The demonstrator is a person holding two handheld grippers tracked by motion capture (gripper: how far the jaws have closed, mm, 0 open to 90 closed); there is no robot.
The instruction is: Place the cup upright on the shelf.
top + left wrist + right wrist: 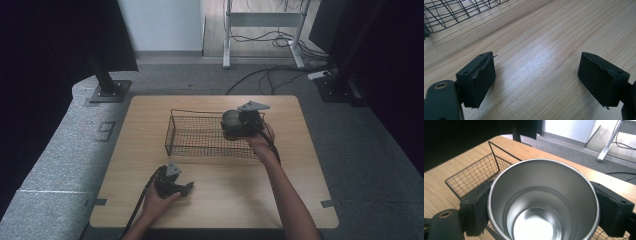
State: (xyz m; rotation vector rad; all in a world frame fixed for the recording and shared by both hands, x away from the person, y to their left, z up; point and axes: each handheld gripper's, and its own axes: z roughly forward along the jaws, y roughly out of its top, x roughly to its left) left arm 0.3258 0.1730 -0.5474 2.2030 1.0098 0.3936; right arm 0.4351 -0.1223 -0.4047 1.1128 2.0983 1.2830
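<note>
Right tool (pixel 231 125) was clenched on a steel cup (pixel 230 124), one black pad (pixel 477 211) pressed to each side of the cup wall just below the rim. In the right gripper view the cup (pixel 543 202) faced the camera mouth-on: polished inside, round bottom visible, nothing in it. In the high view the cup hung over the right end of the wire basket (pixel 192 135), lying roughly on its side in the grip, its body dark from that angle. Could not tell whether it touched the mesh.

The basket stood a little past the centre of the table (pixel 150 165), long side running 9 to 3 o'clock. It was black wire, rectangular, low-walled, with a mesh floor. The right hand (pixel 261 141) came in from 5 o'clock of the basket, forearm crossing the table's near right part, and the grey three-cornered plate (pixel 253 106) sat on top of the tool.

Left tool (pixel 184 189) sat at about 7 o'clock from the basket, near the table's front edge and well apart from the cup, with the left hand (pixel 159 200) around its body. It was released: in the left gripper view both jaws stood wide, bare wood grain between them, and the pads (pixel 480 82) pinched nothing. It lay low over the table. A corner of the basket (pixel 454 12) showed at 11 o'clock in that view.
</note>
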